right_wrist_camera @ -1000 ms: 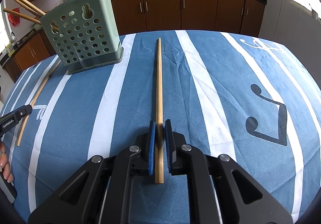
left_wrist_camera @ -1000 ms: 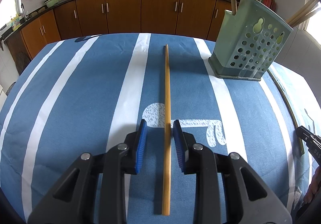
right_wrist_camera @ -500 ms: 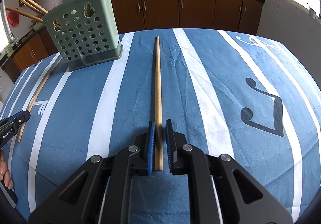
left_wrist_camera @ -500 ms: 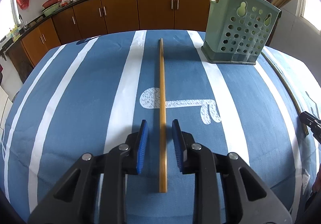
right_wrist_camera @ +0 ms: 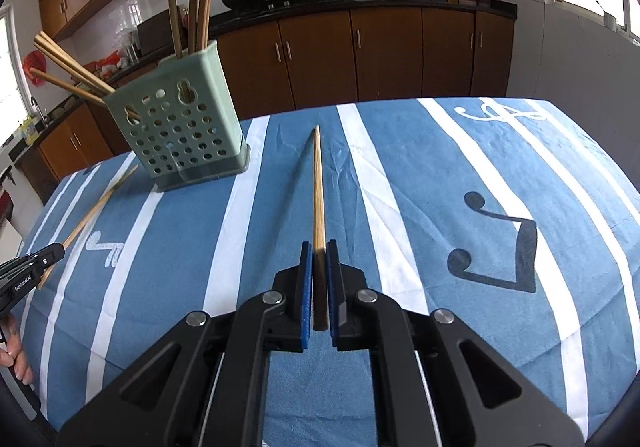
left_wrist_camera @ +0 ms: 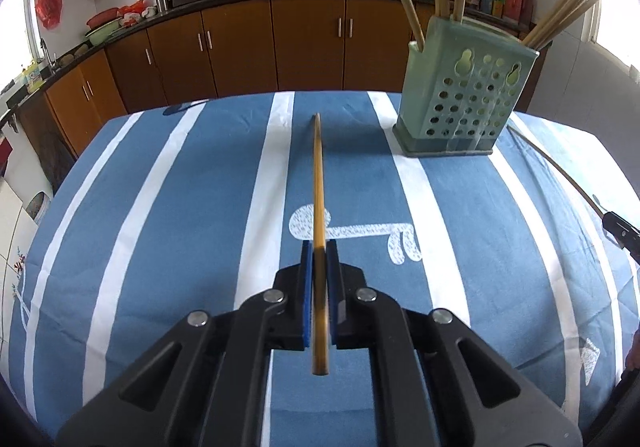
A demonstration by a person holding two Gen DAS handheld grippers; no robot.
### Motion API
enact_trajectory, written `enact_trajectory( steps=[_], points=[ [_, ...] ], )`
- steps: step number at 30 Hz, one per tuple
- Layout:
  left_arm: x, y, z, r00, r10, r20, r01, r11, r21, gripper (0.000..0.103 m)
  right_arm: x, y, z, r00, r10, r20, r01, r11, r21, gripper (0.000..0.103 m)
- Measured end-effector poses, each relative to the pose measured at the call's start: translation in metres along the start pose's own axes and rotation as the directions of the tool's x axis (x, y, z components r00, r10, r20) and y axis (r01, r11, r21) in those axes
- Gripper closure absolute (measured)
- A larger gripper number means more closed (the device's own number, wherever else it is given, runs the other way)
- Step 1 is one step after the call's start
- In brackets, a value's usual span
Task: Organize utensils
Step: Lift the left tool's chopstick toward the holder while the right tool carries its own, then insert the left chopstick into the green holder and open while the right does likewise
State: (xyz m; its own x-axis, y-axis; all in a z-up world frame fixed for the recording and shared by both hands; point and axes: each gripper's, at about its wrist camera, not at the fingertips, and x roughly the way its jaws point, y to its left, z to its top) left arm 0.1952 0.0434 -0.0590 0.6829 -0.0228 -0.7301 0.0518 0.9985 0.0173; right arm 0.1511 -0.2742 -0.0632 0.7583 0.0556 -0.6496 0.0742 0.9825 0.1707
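Observation:
My left gripper (left_wrist_camera: 319,247) is shut on a wooden chopstick (left_wrist_camera: 318,183) that points forward above the blue striped cloth. My right gripper (right_wrist_camera: 319,247) is shut on another wooden chopstick (right_wrist_camera: 318,183), its tip raised off the cloth with a shadow beside it. A green perforated utensil holder (left_wrist_camera: 464,95) with several chopsticks standing in it sits ahead to the right in the left wrist view, and ahead to the left in the right wrist view (right_wrist_camera: 180,119).
The table (left_wrist_camera: 180,207) wears a blue cloth with white stripes. The left gripper's chopstick (right_wrist_camera: 92,211) shows left of the holder in the right wrist view. Kitchen cabinets (left_wrist_camera: 240,47) run along the back wall beyond the far table edge.
My left gripper has closed on its chopstick and lifted it. My right gripper has kept its grip and raised its chopstick, and both views have tilted up toward the holder.

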Motion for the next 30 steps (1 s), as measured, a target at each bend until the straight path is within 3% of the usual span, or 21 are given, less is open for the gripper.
enact_trajectory(
  steps=[8,19,30],
  points=[
    [-0.041,0.006,0.028,0.993,-0.024,0.118,0.027,0.999,-0.025,0.096,-0.030,-0.005,0.025,0.992,0.009,0.125,-0.011,1.000,0.016,0.096],
    [-0.083,0.014,0.052,0.967,-0.059,0.246,0.077,0.995,-0.066,0.096,-0.060,-0.006,0.048,0.969,0.017,0.246,-0.025,0.999,0.028,0.096],
    [-0.098,0.014,0.063,0.956,-0.054,0.288,0.075,0.995,-0.061,0.096,-0.075,0.003,0.064,0.950,0.036,0.309,-0.038,0.999,0.000,0.096]
  ],
)
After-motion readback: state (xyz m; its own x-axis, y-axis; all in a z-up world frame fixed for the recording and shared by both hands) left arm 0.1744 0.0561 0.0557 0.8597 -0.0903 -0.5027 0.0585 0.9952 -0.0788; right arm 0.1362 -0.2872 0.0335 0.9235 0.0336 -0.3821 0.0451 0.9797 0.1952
